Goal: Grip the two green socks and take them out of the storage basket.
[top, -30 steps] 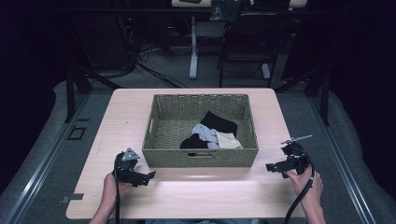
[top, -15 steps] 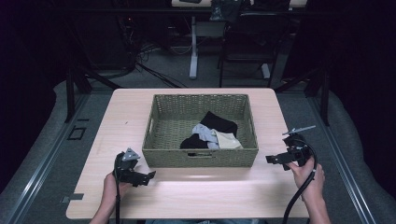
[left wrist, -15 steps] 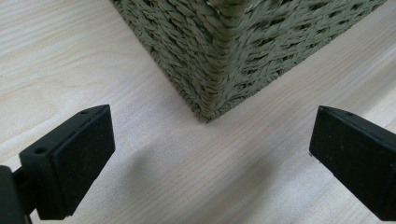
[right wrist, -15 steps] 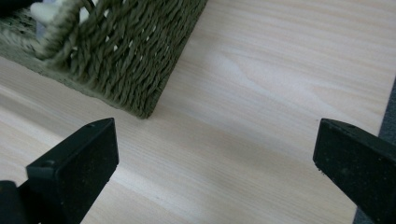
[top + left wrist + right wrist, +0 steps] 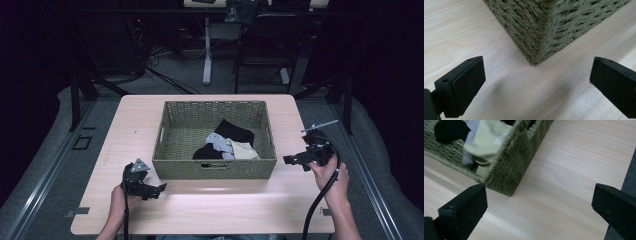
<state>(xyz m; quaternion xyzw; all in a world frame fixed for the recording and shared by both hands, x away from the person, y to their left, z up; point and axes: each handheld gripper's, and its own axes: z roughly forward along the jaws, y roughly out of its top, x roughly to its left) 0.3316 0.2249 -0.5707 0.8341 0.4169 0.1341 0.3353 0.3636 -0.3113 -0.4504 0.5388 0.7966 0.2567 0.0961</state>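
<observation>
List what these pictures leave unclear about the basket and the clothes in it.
- Clothes: high view, too small to tell how many pieces or what kind.
- Clothes, right hand-held gripper view: blurred, cut off by the top edge, partly behind the basket wall.
- Basket inside, left hand-held gripper view: hidden behind its corner; the rim is cut off at the top edge.

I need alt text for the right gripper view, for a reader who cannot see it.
The open right gripper looks down on a corner of a woven basket on a pale wooden table. Black, grey and beige cloths lie in the basket.
</observation>
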